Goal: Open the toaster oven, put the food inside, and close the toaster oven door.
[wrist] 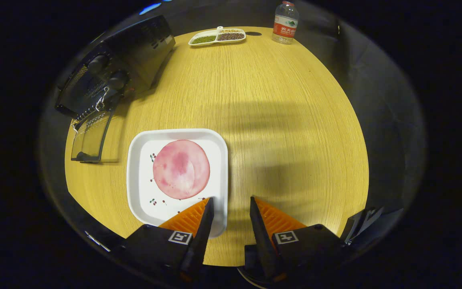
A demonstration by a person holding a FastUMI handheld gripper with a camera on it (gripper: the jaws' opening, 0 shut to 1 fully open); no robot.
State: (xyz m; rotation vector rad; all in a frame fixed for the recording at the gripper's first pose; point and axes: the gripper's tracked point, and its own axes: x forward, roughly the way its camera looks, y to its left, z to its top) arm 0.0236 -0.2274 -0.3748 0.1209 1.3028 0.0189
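The hand-held gripper (231, 206) hung parted and empty above the wooden counter (279, 120), its left finger over the near edge of a white square plate (138, 176). A round pink slice of food (181, 169) lay on that plate. Beyond-left stood the toaster oven (130, 56), its glass door (90, 138) folded down open. Far across sat a divided dish of grains (217, 37) and a water bottle (285, 23).

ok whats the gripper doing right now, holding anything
gripper: open, holding nothing, fingers apart over the near edge of the white square plate carrying the round pink ham slice.
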